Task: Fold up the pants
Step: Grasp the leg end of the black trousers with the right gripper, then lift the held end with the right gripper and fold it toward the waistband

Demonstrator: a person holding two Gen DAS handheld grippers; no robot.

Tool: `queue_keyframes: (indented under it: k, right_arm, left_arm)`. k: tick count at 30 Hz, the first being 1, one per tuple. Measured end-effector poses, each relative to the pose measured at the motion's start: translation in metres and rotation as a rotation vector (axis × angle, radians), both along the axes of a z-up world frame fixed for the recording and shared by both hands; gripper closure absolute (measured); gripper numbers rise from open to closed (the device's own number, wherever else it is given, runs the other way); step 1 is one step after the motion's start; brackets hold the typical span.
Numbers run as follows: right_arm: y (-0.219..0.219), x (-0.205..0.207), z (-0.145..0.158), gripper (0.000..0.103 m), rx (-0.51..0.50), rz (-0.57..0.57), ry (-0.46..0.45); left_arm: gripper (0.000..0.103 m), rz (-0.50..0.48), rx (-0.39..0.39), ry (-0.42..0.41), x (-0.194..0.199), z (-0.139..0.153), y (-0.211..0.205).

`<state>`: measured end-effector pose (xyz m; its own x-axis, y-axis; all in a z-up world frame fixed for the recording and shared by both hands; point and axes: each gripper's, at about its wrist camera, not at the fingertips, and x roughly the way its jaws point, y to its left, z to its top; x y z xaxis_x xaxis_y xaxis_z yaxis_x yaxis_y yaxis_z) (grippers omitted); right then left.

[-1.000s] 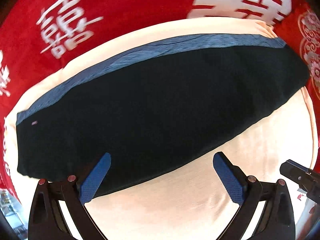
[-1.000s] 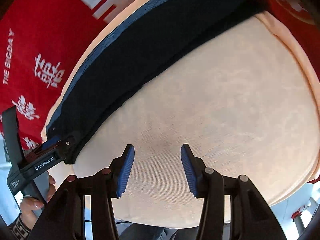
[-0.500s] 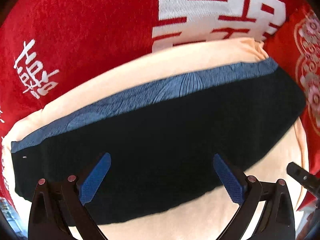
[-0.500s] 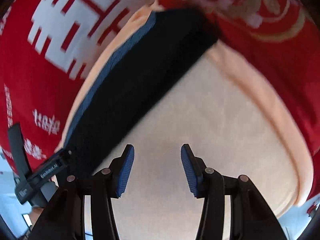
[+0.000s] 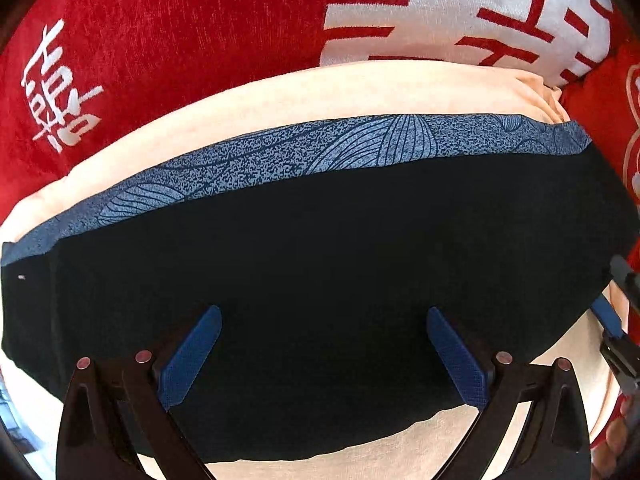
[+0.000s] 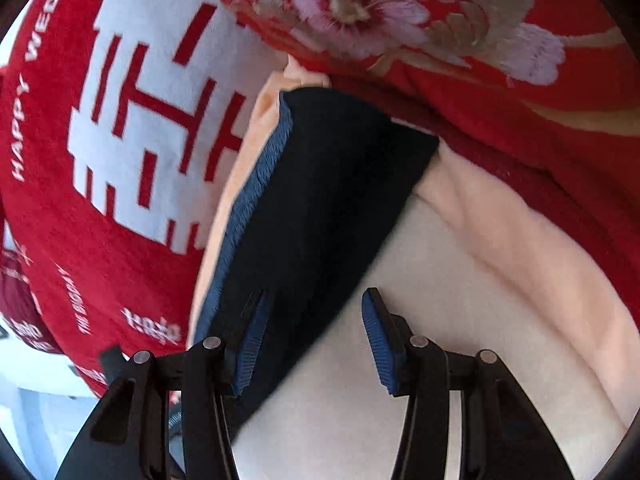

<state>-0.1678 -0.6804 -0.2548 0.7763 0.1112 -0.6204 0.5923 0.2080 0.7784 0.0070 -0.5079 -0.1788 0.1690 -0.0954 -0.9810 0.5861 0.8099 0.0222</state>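
Note:
The dark navy pants (image 5: pixel 320 272) lie flat as a long folded band on a cream cushion (image 5: pixel 280 96), with a blue leaf-patterned strip (image 5: pixel 340 144) along the far edge. My left gripper (image 5: pixel 324 344) is open wide and hovers over the near middle of the pants, holding nothing. In the right wrist view one end of the pants (image 6: pixel 320 208) runs away to the upper right. My right gripper (image 6: pixel 312 336) is open and empty over the near edge of the pants; its left finger (image 6: pixel 252 344) is over dark cloth, its right finger over cream cushion (image 6: pixel 460 280).
A red cloth with white characters (image 5: pixel 160 40) lies behind the cushion. A red pillow with pink flowers (image 6: pixel 400 12) sits at the far right end. The right gripper's edge (image 5: pixel 618 320) shows at the right of the left wrist view.
Both grippers have moved forward toward the pants. The left one now sits over the dark cloth. The right one has swung toward the end of the pants and the floral pillow.

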Motion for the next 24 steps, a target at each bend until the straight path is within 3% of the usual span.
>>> queue_keyframes:
  k: [6,9,10,11,12,16,20,22,24]
  right_arm:
    - [-0.004,0.012,-0.001,0.050,-0.066,-0.058,-0.052]
    - [-0.011,0.022,-0.003,0.050,-0.017,-0.072,-0.059]
    - [-0.014,0.027,-0.004,0.061,0.001,-0.066,-0.030]
    - [-0.016,0.030,-0.006,0.087,0.016,-0.054,-0.007]
    - [-0.017,0.030,-0.007,0.088,0.037,-0.048,-0.021]
    - [-0.016,0.029,0.009,0.089,0.029,-0.017,-0.079]
    - [-0.008,0.036,0.035,0.089,-0.026,0.032,-0.114]
    - [0.000,0.044,0.049,0.089,-0.069,0.071,-0.112]
    - [0.009,0.053,0.066,0.089,-0.135,0.122,-0.098]
  left_arm:
    - [0.000,-0.008,-0.005,-0.010,0.002,-0.004,-0.004]
    - [0.002,-0.011,0.000,-0.004,0.003,-0.002,-0.005]
    - [0.007,-0.012,-0.006,-0.008,0.003,0.006,-0.005]
    - [0.021,-0.017,-0.015,-0.009,0.002,0.012,-0.006]
    - [0.028,-0.025,-0.028,-0.004,0.000,0.019,-0.007]
    - [0.028,-0.062,-0.103,-0.021,-0.002,0.035,-0.015]
    - [0.027,-0.085,-0.106,0.015,-0.013,0.009,-0.025]
    - [0.027,-0.113,-0.128,-0.072,-0.025,0.010,-0.024]
    - [0.027,-0.102,-0.150,-0.054,-0.022,0.011,-0.020]
